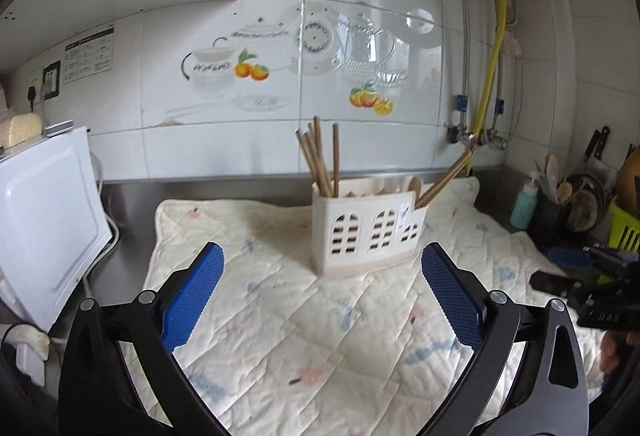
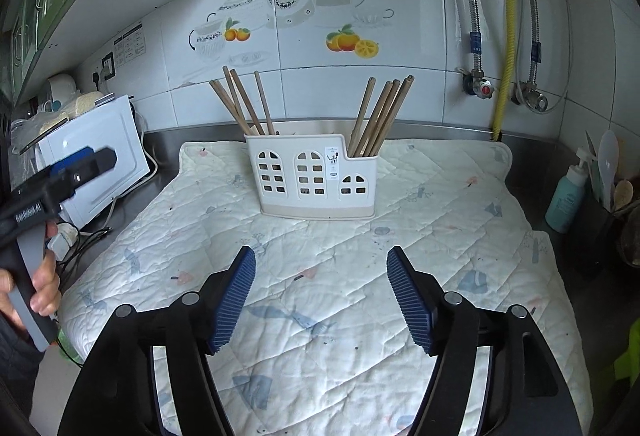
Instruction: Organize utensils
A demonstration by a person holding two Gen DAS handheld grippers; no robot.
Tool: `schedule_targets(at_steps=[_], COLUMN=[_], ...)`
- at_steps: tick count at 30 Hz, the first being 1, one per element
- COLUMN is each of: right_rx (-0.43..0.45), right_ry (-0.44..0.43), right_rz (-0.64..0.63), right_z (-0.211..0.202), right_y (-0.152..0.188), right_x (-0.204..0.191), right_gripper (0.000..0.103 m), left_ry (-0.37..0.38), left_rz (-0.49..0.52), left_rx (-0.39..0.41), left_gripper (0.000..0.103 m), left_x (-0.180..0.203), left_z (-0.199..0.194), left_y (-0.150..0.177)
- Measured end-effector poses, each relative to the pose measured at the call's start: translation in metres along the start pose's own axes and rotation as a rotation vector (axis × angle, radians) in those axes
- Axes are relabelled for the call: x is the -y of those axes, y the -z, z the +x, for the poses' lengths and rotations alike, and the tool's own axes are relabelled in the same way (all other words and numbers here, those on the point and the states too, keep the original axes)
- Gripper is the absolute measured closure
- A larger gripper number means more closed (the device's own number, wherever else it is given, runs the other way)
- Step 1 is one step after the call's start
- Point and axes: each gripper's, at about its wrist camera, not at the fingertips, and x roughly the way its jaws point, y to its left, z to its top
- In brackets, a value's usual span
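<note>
Microwave: a white microwave oven (image 2: 100,155) stands at the far left of the steel counter (image 2: 168,155), its cable trailing down beside it.
Left gripper: the left gripper (image 1: 322,292) hovers over the near part of the cloth, its blue-padded jaws spread wide with nothing between them; the holder stands beyond the gap, apart from both pads. In the right wrist view it shows at the left edge, carried by a hand (image 2: 40,284) wrapped around its grey grip.
Cloth: a quilted cream cloth (image 2: 440,236) with faint blue and pink prints covers the counter between the microwave and the items at the right.
Utensil holder: a cream plastic utensil holder (image 2: 312,175) with arched window cut-outs stands upright on the far middle of the cloth, near the tiled wall (image 2: 400,15).
Left chopsticks: a bunch of wooden chopsticks (image 2: 244,103) stands in the holder's tall left compartment, leaning left.
Right chopsticks: a second bunch of wooden chopsticks (image 2: 380,115) stands in the low right compartment, leaning right.
Middle compartment: its contents are hard to make out.
Right gripper: the right gripper (image 2: 321,296) hangs over the cloth in front of the holder, jaws parted and empty.
Pipes: a yellow hose (image 2: 506,35) and braided metal hoses run down the wall to valves.
Right corner: a teal pump bottle (image 2: 568,195) stands beside a dark pot of spoons.
</note>
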Motion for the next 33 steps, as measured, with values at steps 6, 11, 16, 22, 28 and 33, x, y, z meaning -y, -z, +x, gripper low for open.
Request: schedule_targets(at_steps=[6,11,16,22,28,33], right_rx=[0.010,0.017,0.020,0.020,-0.001,-0.007], right_ry=[0.020,0.036,0.074,0.088,0.106,0.107], right_rz=[-0.001,0.005,-0.020,-0.009,0.004,-0.011], right_z=[-0.004,-0.009,-0.014,-0.017,-0.015,-0.015], right_y=[0.006,0.011,0.015,0.019,0.025,0.028], right_x=[-0.009,-0.012,-0.016,-0.015,-0.012,-0.015], right_gripper=[0.029,0.022,0.018,0.013,0.009,0.009], left_ry=[-0.025,-0.052,-0.063,-0.070,-0.069,-0.063], left_rz=[-0.006,0.004,0.002,0.020,0.018,0.011], left_rx=[-0.022,-0.027,-0.030,-0.045,-0.065,-0.085], left_gripper=[0.005,0.005,0.005,0.005,0.005,0.005], left_x=[-0.001,0.002,0.002,0.005,0.005,0.005], left_z=[-0.013,-0.021,-0.027,-0.030,-0.029,-0.026], left_y=[0.017,0.024,0.027,0.032,0.038,0.042])
